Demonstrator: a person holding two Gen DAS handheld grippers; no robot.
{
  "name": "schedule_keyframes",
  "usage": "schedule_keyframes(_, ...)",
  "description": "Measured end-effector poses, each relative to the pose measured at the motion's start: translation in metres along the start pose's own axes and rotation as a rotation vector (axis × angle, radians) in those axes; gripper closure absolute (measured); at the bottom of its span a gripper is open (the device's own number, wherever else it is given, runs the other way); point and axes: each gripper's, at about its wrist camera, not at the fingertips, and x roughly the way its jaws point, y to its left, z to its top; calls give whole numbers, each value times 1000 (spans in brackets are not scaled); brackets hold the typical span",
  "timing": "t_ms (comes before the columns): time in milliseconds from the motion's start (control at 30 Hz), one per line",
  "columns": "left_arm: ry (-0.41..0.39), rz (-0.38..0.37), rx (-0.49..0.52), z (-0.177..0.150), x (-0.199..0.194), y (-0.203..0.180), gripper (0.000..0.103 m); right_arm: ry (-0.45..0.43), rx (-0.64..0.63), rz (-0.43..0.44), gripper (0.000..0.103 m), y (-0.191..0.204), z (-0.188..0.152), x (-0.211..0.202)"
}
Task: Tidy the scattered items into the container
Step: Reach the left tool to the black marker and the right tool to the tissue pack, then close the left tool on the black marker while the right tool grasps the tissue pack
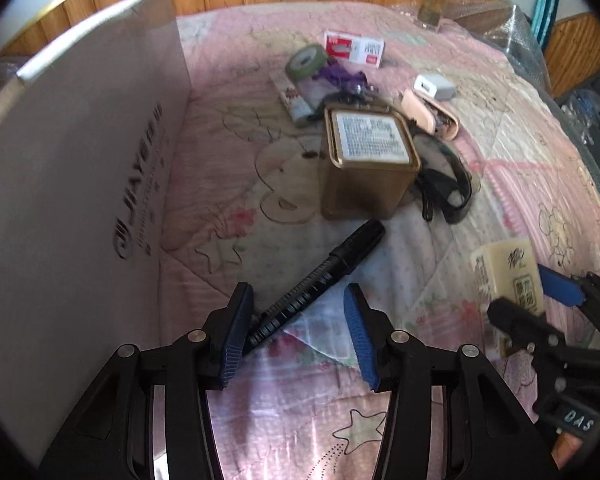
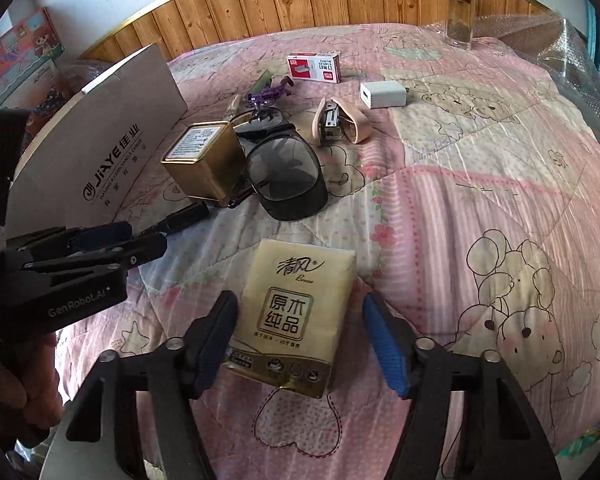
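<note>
Pink quilt (image 2: 480, 184), soft. Our left gripper (image 1: 298, 334) released, straddling black marker (image 1: 320, 276); right gripper (image 2: 300, 344) released around tissue pack (image 2: 296, 316). We square pads, pinch mid-body; cardboard box (image 1: 80, 200) left.

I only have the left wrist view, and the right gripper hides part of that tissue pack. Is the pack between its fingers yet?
Observer: Yes. The tissue pack lies flat on the quilt between the open fingers of the right gripper, with a gap at the right pad.
Operator: What is the dark shape beside the gold tin?
Observer: Dark-lensed sunglasses, resting against the gold tin.
</note>
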Motion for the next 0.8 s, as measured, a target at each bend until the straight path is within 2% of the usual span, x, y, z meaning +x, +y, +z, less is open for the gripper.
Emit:
schedule_keyframes(33, -15, -14, -3, -1, -4, 0, 67, -2, 5, 0, 46, -4, 0, 0)
schedule_keyframes(100, 11, -109, -11, -2, -8, -1, 82, -15, 8, -26, 46, -10, 3, -1)
schedule_keyframes(133, 9, -136, -19, -3, -12, -1, 82, -23, 6, -42, 46, -14, 4, -2)
schedule_keyframes(200, -1, -116, -5, -7, -14, -2, 80, -21, 12, -46, 46, -20, 8, 0)
schedule_keyframes(233, -4, -98, 3, -9, -12, -1, 69, -19, 25, -38, 46, -22, 9, 2)
schedule_keyframes(267, 1, -86, 4, -8, -9, -1, 64, -19, 34, -39, 44, -24, 10, 4)
schedule_keyframes(400, -11, -109, -5, -7, -6, -4, 54, -12, 1, -65, 40, -16, 10, 14)
schedule_keyframes(433, -17, -101, 4, -7, -5, -7, 55, -11, -15, -75, 39, -13, 10, 15)
schedule_keyframes(467, -23, -93, 13, -8, -5, -9, 56, -12, -25, -82, 42, -11, 10, 15)
schedule_keyframes(533, -33, -74, 29, -7, -5, -9, 85, -15, -23, -82, 48, -12, 12, 15)
schedule_keyframes(600, -26, -93, 5, -4, -4, -3, 90, -14, -8, -64, 50, -17, 14, 14)
schedule_keyframes(800, -29, -132, -36, -5, -13, 3, 90, -14, 33, -15, 51, -20, 18, 7)
